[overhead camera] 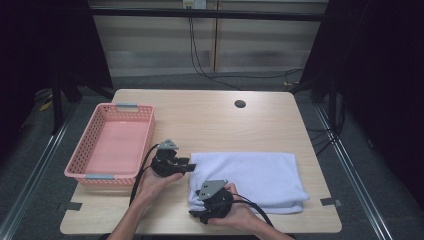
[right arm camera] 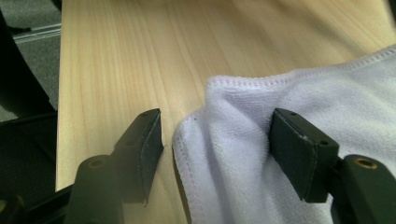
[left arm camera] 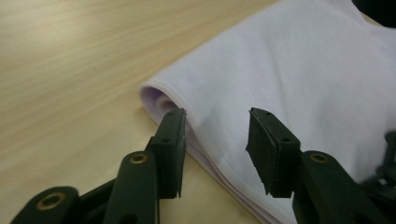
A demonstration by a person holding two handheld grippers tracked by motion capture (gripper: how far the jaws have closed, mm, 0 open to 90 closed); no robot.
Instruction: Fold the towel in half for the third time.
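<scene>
High view overhead, tongs views close (sharing towel (overhead camera: 250,177))

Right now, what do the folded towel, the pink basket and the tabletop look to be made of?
The towel looks like soft white terry or microfibre cloth: nappy surface, stitched hem. The pink basket seems moulded plastic, with perforated walls and a smooth matte look. The table shows pale wood grain, probably laminate or veneer; which, I cannot tell.

Right gripper (right arm camera: 215,140) jaws apart astride the towel (right arm camera: 289,126) corner, seemingly untouched.
</scene>
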